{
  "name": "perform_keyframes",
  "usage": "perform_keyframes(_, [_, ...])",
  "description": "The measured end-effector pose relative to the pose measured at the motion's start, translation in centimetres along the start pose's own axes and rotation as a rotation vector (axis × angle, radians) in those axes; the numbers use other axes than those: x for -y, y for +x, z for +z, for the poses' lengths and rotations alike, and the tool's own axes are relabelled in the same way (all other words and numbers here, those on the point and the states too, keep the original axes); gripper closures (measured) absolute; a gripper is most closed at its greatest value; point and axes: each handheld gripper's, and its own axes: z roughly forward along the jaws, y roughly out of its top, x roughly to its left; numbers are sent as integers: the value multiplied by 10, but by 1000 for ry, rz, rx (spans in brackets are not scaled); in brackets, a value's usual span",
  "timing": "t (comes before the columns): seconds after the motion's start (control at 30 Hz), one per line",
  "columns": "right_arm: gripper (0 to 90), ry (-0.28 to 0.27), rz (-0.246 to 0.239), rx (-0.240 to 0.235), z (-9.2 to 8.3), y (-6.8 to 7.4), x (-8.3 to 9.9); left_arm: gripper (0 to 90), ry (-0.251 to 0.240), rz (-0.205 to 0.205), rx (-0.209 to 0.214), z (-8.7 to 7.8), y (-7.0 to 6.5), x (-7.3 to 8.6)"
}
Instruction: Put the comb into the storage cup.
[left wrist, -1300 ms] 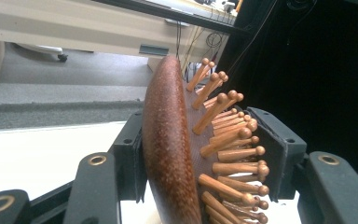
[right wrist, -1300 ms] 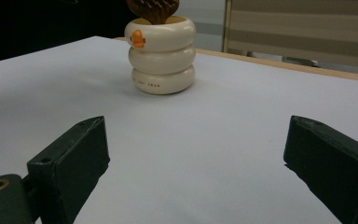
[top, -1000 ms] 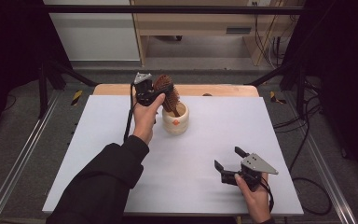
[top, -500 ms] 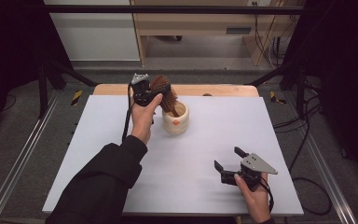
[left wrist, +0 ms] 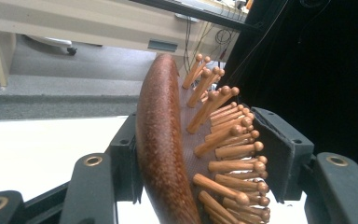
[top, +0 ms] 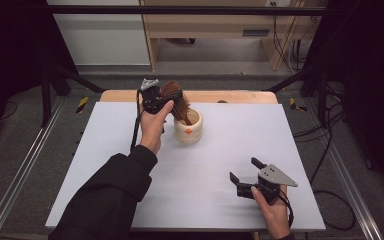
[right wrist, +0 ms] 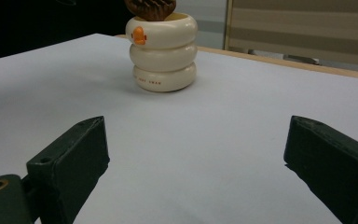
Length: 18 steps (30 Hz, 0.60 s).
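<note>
White table top (top: 105, 150) across the middle of the high view, pale and bare apart from one cup, with a strip of light wood along its far edge at upper centre. Grey carpeted floor (top: 20, 150) down both sides of the frame, metal rails running along it at lower left and lower right. Black frame legs at upper left and upper right, loose cables on the floor at the right edge. Pale wooden desk (top: 205, 25) and a white cabinet at the top of the frame, dark curtain in both upper corners.

Cream ribbed cup (top: 188, 127) just above the centre of the table, with an orange mark on its side in the right gripper view. Brown wooden hairbrush (top: 174, 97) standing in the cup, handle down, head leaning toward the upper left. Left gripper (top: 153, 97) held by a dark-sleeved arm from the lower left, jaws either side of the brush head; in the left gripper view, smooth back against one pad and the wooden pins reaching the other, grip looking loose, contact hard to judge. Right gripper (top: 247, 172) at lower right of the high view, low over the bare table, jaws wide apart with nothing between, well apart from the cup.
</note>
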Motion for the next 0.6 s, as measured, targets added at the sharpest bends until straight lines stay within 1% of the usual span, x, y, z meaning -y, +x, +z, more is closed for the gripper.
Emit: perform_keyframes(0.6, [64,4,-1,-2,0,0,1,382,-2,4,-3,0,3,2])
